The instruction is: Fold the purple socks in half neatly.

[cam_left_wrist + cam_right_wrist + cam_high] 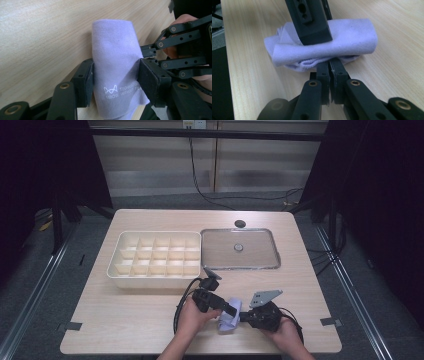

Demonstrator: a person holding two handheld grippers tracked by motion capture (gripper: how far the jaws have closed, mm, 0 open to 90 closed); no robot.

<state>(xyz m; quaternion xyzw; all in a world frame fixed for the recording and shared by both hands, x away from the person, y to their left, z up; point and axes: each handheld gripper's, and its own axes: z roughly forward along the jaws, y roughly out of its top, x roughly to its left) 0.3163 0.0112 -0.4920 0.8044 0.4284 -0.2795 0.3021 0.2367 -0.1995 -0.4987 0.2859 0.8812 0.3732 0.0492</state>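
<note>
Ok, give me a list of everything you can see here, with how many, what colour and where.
Cloth: one, pale lilac, folded, on the table's near edge between both grippers.
Divided box: one, cream, many compartments, left of the table's middle.
Tray: one, clear with a silvery rim, right of the box, touching it.
Small round piece: one, grey, in the tray's middle.
Round port: one, dark, in the table behind the tray.
Table: one, light wood.
Left gripper: one, black, jaws on either side of the cloth.
Right gripper: one, black, jaws shut on the cloth's edge.
</note>
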